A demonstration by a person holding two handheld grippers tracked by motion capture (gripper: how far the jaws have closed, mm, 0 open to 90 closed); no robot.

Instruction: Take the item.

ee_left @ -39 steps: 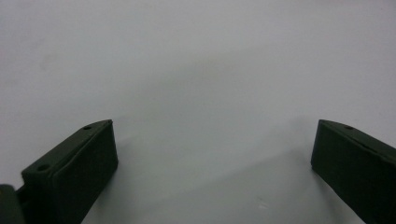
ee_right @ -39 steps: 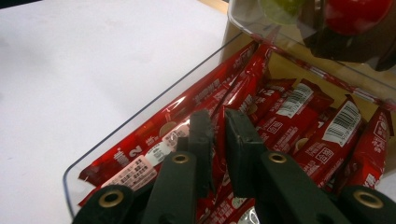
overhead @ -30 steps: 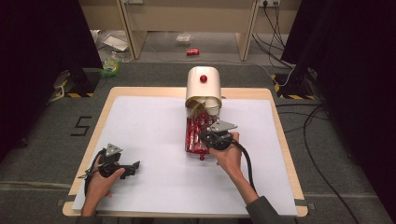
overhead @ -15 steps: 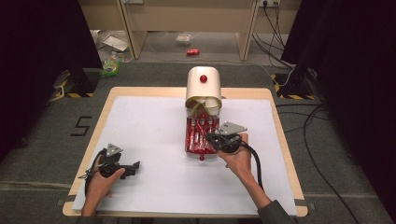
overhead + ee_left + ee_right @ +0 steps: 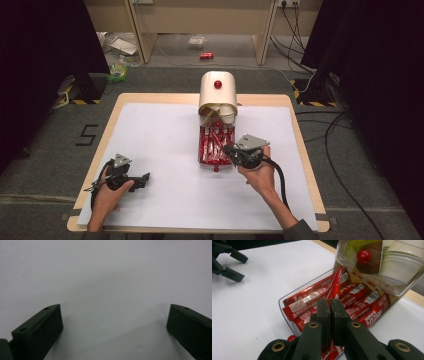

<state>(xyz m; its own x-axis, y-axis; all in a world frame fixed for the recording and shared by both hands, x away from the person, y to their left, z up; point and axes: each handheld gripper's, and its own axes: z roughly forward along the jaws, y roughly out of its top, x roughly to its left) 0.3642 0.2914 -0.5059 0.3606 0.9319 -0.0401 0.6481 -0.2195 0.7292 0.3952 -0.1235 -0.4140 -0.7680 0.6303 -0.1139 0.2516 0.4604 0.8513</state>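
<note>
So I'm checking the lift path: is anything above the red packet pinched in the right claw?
Yes: the raised clear lid overhangs the tray's far end, beyond the red packet that the right claw pinches.

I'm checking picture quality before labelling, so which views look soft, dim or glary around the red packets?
High view: evenly lit table, dark surroundings, slightly soft. Right gripper view: red packets are sharp with glints on the foil, reflections on the clear lid, near jaws blurred. Left gripper view: dim and grey, with soft shadows beside the jaws.
</note>
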